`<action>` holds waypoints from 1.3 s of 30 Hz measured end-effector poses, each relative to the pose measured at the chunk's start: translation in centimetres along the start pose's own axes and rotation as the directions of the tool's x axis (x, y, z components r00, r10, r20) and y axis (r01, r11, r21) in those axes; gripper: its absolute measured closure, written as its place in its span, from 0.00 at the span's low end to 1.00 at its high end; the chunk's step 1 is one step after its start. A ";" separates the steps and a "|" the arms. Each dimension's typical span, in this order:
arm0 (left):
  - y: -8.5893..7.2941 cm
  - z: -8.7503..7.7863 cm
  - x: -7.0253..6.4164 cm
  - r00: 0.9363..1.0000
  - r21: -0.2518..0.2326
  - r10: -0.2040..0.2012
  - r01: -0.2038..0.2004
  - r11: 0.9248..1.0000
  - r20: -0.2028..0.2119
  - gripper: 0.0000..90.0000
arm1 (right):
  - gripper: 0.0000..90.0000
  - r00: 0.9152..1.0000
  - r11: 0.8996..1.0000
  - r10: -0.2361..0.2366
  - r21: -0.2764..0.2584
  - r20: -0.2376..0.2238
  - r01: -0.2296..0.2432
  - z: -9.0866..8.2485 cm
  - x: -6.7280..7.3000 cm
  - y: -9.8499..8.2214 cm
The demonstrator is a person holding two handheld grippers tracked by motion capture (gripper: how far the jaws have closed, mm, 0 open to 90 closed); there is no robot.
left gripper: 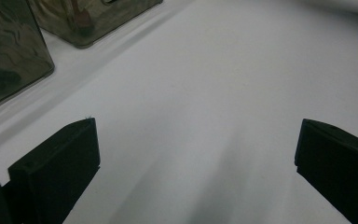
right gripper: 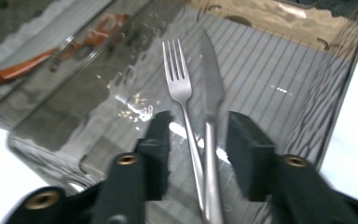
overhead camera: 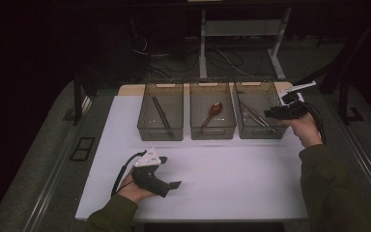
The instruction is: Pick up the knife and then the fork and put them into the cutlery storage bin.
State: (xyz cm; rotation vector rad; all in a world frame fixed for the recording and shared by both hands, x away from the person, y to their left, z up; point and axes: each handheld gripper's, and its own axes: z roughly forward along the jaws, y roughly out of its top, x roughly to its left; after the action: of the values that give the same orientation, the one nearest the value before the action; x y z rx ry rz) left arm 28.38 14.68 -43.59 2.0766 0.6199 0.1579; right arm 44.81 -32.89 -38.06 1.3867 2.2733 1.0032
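Note:
Three smoky clear bins stand in a row at the back of the white table [overhead camera: 222, 179]. In the right bin [overhead camera: 247, 92] lie a metal fork [right gripper: 179, 79] and a knife [right gripper: 212, 79], side by side. My right gripper [right gripper: 199, 126] hangs over this bin, and both handles run between its jaws. The pads stand a little apart from the metal, so it is open. In the high view that right gripper [overhead camera: 270, 114] sits at the bin's right wall. My left gripper [overhead camera: 174, 186] rests on the table near the front, open wide, nothing between its fingers [left gripper: 60, 158].
The left bin [overhead camera: 160, 87] holds dark chopsticks [overhead camera: 162, 115]. The middle bin [overhead camera: 212, 87] holds a red-brown spoon [overhead camera: 212, 112], also seen through the wall as the spoon [right gripper: 23, 70]. Two bin corners [left gripper: 9, 51] lie ahead of my left gripper.

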 end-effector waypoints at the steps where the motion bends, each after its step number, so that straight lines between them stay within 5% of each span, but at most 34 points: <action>1: 0.0 0.0 0.0 1.000 0.002 -0.001 0.001 1.000 -0.001 0.00 | 0.58 1.000 1.000 0.003 -0.007 -0.009 -0.004 -0.1 0.1 0.0; 16: 0.0 0.0 0.0 1.000 -0.003 0.000 0.000 1.000 0.000 0.00 | 0.40 0.993 0.989 -0.015 -0.145 -0.116 -0.002 -2.4 2.9 -1.1; 23: 0.0 -0.1 -0.1 1.000 -0.006 -0.001 0.001 1.000 0.001 0.00 | 0.37 0.982 0.983 -0.041 -0.186 -0.183 0.007 -3.0 4.6 -2.2; 39: 0.1 -0.3 -0.3 1.000 -0.013 0.003 -0.003 1.000 0.001 0.00 | 0.29 0.971 0.972 -0.121 -0.222 -0.205 0.074 -4.2 8.3 -5.1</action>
State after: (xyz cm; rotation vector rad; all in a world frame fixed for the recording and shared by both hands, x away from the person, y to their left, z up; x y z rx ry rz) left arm 28.07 14.72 -43.32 2.0652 0.6141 0.1621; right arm 34.95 -28.88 -37.74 1.1140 2.2759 1.3784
